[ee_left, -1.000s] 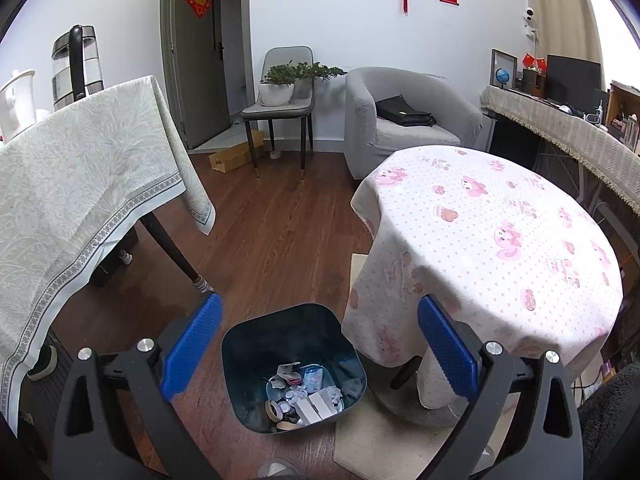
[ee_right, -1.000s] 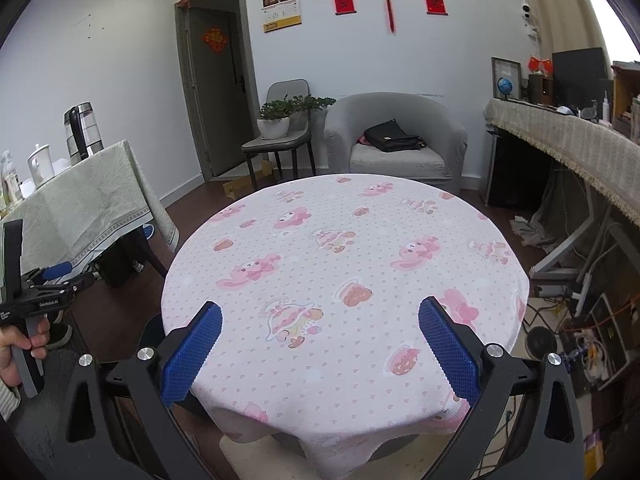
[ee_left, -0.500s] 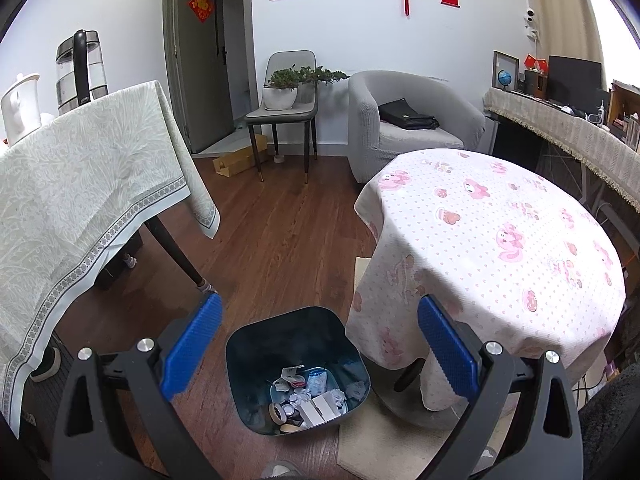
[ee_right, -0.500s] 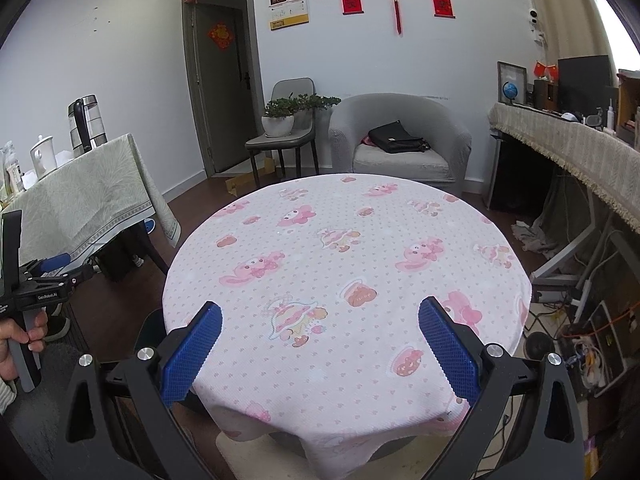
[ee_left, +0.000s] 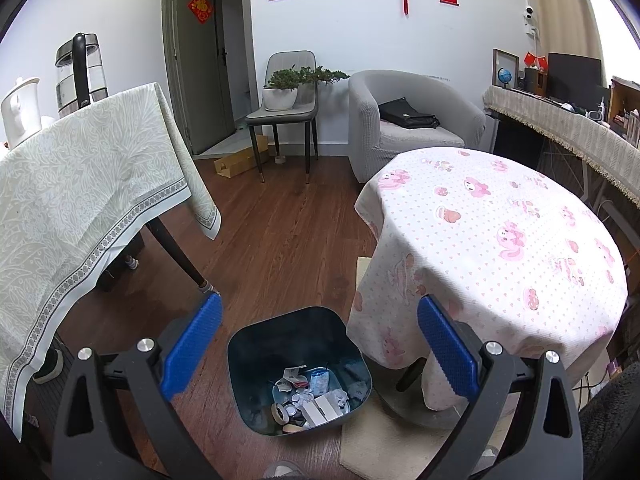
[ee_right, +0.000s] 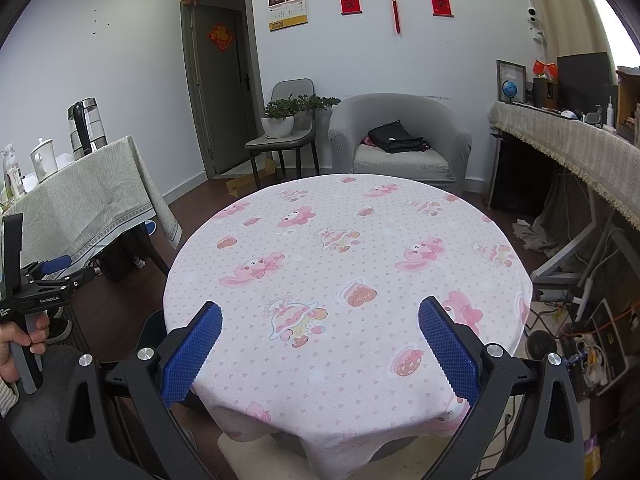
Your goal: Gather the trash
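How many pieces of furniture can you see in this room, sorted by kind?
Cloth-covered tables: 3, the round table, the green-cloth table, the long side table
Chairs: 2, the armchair and the grey chair
Bins: 1, the trash bin
Total: 6

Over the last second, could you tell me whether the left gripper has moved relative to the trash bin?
Yes. In the left wrist view the left gripper has risen and tilted up slightly: the trash bin sits lower between its fingers, and more of the door shows above.

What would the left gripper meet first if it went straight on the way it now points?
Probably the wooden floor beyond the trash bin; the left gripper, jaws open, aims between both cloth-covered tables, though depth is unclear.
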A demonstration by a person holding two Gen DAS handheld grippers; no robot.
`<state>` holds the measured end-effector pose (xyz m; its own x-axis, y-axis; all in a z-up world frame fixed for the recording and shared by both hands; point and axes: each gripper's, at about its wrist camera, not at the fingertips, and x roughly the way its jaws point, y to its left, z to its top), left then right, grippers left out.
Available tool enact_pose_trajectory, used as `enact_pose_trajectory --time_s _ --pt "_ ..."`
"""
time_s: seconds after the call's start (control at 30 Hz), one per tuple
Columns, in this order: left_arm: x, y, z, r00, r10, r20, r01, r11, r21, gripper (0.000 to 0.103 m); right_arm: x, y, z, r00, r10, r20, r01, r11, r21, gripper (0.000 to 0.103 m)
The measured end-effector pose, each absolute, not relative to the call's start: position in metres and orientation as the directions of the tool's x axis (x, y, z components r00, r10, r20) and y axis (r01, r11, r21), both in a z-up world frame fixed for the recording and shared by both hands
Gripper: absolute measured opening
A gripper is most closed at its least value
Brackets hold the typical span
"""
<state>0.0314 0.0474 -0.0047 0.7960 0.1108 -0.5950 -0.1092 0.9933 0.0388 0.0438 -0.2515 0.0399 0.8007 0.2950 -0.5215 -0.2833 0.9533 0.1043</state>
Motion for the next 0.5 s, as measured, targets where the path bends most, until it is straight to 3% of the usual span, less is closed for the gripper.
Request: enact_pose_trajectory --time_s 0.5 --pt "0.0314 0.0457 -0.0047 0.797 0.116 -0.592 -0.103 0.993 0.055 0.1 0.0434 -0.2503 0.0399 0.799 0.295 -0.524 -0.282 0.953 0.107 0.1"
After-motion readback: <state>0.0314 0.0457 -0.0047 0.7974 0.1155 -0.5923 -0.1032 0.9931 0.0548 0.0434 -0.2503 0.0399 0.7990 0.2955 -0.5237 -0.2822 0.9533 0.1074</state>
